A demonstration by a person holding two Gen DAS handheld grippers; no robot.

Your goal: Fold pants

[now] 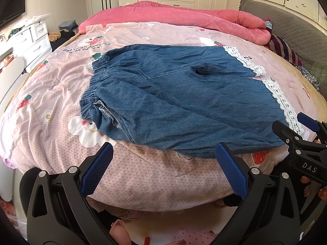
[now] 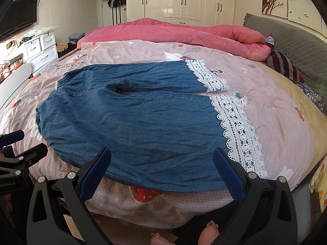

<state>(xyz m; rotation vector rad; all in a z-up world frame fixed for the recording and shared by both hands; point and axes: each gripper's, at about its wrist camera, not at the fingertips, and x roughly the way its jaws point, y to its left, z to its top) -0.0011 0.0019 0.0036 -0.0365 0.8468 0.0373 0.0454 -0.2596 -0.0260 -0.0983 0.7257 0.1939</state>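
Note:
Blue denim pants (image 1: 179, 94) with white lace hems (image 1: 284, 102) lie spread flat on the pink bedsheet (image 1: 51, 85), waistband to the left, legs to the right. My left gripper (image 1: 163, 153) is open and empty, just short of the pants' near edge close to the waistband. My right gripper (image 2: 162, 153) is open and empty over the near leg (image 2: 143, 126), next to its lace hem (image 2: 237, 128). The right gripper also shows at the right edge of the left wrist view (image 1: 302, 134), and the left gripper at the left edge of the right wrist view (image 2: 20, 143).
A rolled pink quilt (image 1: 184, 16) lies across the far side of the bed. A grey headboard cushion (image 1: 296, 28) and striped cloth (image 1: 284, 49) are at the right. White drawers (image 1: 32, 40) stand at the left, wardrobes (image 2: 192, 0) behind.

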